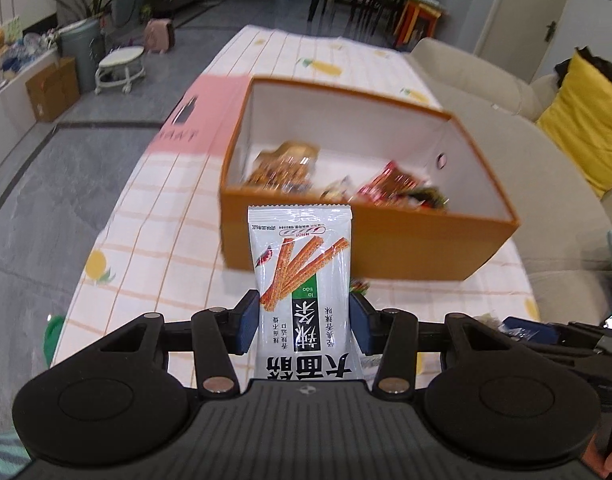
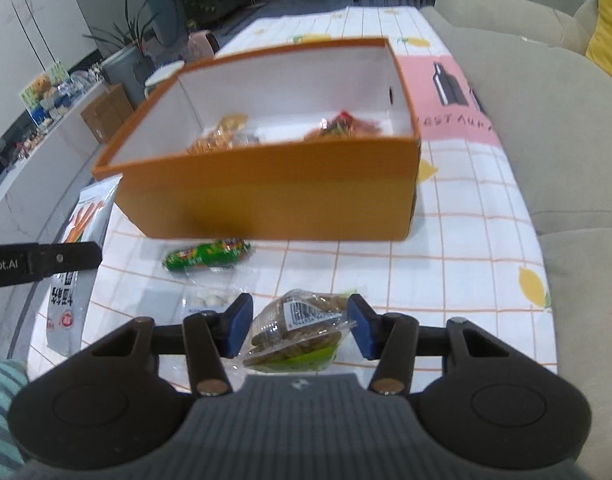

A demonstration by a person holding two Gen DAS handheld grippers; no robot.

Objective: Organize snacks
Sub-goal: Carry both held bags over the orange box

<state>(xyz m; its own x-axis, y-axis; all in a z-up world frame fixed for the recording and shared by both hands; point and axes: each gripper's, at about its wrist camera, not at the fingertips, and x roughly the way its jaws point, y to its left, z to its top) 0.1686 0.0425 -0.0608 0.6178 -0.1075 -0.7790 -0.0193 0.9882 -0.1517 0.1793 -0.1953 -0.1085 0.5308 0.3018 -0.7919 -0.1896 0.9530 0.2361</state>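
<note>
Left gripper (image 1: 304, 326): I clamp the white snack packet (image 1: 301, 276) upright, short of the orange box (image 1: 370, 248).
Right gripper (image 2: 299, 328): pads bracket the clear biscuit pack (image 2: 295, 330); I cannot tell contact.
Box: open-topped, snacks inside, so both loads can drop in.
Green packet (image 2: 207, 256): awaits on the tablecloth (image 2: 446, 272).

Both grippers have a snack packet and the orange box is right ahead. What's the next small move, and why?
Probably carry the left gripper forward over the orange box and let go there. Its fingers clamp the white snack packet, which hangs just short of the near wall. The box is open, with snacks already inside. The right gripper with its biscuit pack can follow.
</note>
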